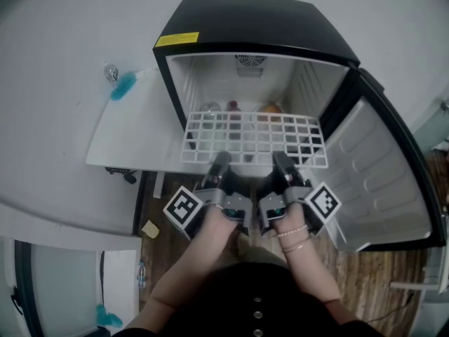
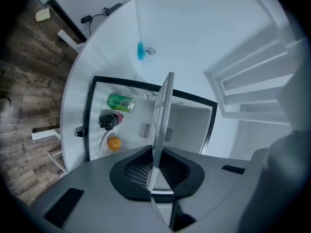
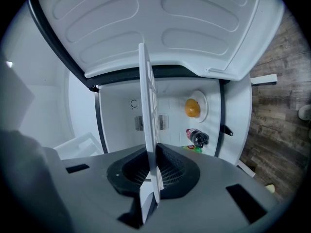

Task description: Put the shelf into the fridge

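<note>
The shelf point(image 1: 252, 137), a white wire grid, is lying level at the mouth of the fridge point(image 1: 259, 27), apparently partly inside. The left gripper point(image 1: 219, 161) and right gripper point(image 1: 282, 163) are each clamping its front edge, jaws closed on the wire, side by side. The grid is likely behaving as light and stiff but smooth-coated, so it is prone to twisting or slipping, and this two-point hold on the front rail is suiting it. Inside the fridge, below the shelf, a green can point(image 2: 120, 102), a dark bottle point(image 2: 109, 120) and an orange point(image 2: 113, 143) are lying. The door point(image 1: 379, 181) is standing open at the fridge's right, a white surface point(image 1: 133, 139) is adjoining its left, and wood floor point(image 1: 379, 286) is lying in front.
</note>
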Demonstrator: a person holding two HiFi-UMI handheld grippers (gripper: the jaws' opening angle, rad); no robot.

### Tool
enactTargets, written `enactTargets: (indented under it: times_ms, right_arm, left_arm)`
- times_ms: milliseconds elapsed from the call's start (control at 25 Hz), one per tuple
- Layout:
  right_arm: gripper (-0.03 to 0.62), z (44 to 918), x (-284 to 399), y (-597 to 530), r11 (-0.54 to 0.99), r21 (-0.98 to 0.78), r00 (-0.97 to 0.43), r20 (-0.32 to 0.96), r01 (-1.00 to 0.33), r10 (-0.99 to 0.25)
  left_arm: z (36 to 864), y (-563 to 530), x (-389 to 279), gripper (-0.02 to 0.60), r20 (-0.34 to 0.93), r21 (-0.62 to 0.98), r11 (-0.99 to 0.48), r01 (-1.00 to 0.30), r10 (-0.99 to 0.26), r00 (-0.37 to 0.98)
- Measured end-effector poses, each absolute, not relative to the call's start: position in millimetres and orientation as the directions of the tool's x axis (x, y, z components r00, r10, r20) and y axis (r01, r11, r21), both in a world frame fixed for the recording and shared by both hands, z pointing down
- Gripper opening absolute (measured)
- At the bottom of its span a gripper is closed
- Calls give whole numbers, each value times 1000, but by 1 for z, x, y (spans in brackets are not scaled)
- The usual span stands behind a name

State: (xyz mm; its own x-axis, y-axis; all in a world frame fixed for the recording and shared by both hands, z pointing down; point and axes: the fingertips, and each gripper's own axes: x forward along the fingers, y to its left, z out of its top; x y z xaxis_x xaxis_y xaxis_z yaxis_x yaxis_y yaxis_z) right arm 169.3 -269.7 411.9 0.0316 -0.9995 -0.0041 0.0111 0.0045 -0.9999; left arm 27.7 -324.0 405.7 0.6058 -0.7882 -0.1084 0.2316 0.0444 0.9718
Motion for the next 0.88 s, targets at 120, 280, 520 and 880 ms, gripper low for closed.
enactTargets:
  times_ms: [120, 280, 520, 880]
  right_arm:
    - [32, 412, 170, -272, 6, -1000, 31, -5, 14, -999]
    - [32, 413, 173, -277, 3, -1000, 34, -3, 13, -999]
    - [32, 413, 174, -279, 3, -1000, 30, -3, 17, -1000]
    - [32, 413, 174, -282, -2, -1000, 28, 2, 7, -1000]
  left_arm:
    - [406, -326, 29, 34, -107, 972, 46, 232, -791, 603]
    - [407, -330, 31, 34, -105, 971, 48, 233, -790, 604]
    - [408, -331, 32, 34, -103, 972, 48, 230, -792, 601]
    - [407, -337, 32, 34, -101, 974, 45, 220, -788, 607]
